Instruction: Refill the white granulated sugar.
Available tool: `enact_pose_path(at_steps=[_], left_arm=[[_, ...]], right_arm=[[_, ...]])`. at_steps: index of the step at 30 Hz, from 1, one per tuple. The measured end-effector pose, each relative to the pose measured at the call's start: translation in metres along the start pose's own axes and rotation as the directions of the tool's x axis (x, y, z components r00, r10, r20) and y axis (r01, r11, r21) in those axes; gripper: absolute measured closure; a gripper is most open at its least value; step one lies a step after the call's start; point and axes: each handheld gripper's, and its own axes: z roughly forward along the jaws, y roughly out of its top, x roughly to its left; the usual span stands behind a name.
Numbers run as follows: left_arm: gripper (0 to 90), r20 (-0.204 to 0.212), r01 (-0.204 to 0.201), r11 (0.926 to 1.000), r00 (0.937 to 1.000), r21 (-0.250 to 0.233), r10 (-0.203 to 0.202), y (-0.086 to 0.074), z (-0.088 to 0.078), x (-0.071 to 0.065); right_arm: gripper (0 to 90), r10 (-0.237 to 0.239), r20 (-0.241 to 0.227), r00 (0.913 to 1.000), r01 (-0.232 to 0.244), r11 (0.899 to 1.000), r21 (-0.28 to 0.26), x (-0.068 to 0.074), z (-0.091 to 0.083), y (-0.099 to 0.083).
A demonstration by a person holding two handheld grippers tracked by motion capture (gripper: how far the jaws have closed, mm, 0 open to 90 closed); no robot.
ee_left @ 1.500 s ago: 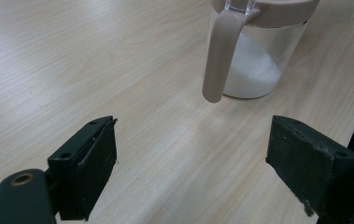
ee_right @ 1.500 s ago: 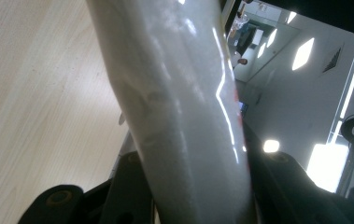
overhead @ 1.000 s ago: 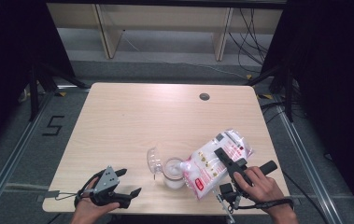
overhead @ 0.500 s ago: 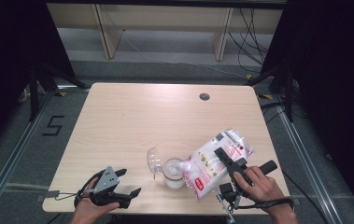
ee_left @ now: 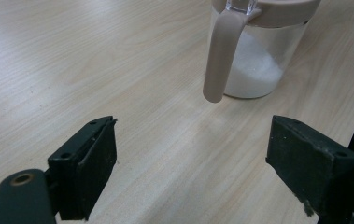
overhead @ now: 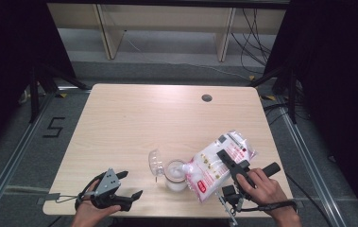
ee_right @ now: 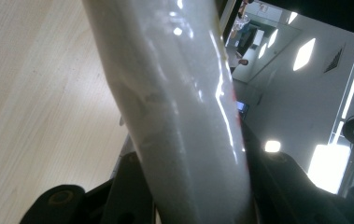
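Note:
A clear jar [overhead: 175, 174] with a beige handle and rim stands near the table's front edge, holding white powder; its clear lid [overhead: 155, 162] hangs open at its left. My right gripper [overhead: 227, 163] is shut on a white plastic bag [overhead: 217, 163] with red print, tilted over the jar with its lower corner at the jar's mouth. In the right gripper view the bag [ee_right: 179, 102] rises between the jaws. My left gripper [overhead: 130, 184] rests open at the front left; its view shows the jar [ee_left: 258, 51] ahead, with nothing between the jaws.
The wooden table [overhead: 134, 123] has a round cable hole [overhead: 207, 98] at the back right. Metal rails and cables run along the floor on both sides, and shelving stands behind.

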Motion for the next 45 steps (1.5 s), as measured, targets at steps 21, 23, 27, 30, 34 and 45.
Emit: enact_pose_path(at_steps=[21,23,27,30,34,45], left_arm=[[15.6,-0.001,-0.003,1.0000,1.0000,-0.001,0.003,0.0001,-0.0001,0.0002],[15.6,0.000,0.000,1.0000,1.0000,-0.001,0.000,0.0000,-0.0001,-0.0001],[15.6,-0.001,0.000,1.0000,1.0000,0.000,0.000,0.0000,-0.0002,-0.0001],[15.6,-0.001,-0.001,1.0000,1.0000,0.001,0.001,0.0000,-0.0002,-0.0001],[15.6,0.000,0.000,1.0000,1.0000,0.001,0.000,0.0000,-0.0001,-0.0002],[15.6,0.000,0.001,1.0000,1.0000,0.001,-0.001,-0.0001,0.0000,-0.0002]], right_arm=[[70.1,0.018,0.002,0.9998,-0.018,1.000,-0.006,0.0017,0.0007,-0.0009],[70.2,0.015,0.004,0.9999,-0.015,1.000,-0.008,0.0016,0.0008,-0.0010],[70.3,0.006,0.009,0.9999,-0.006,1.000,-0.011,0.0012,0.0011,-0.0003],[70.4,0.024,0.000,0.9997,-0.024,1.000,-0.009,0.0017,0.0006,-0.0008],[70.7,0.001,0.006,1.0000,-0.001,1.000,-0.019,-0.0001,0.0013,-0.0018],[71.1,-0.007,-0.006,1.0000,0.006,1.000,-0.016,-0.0011,0.0014,-0.0021]])
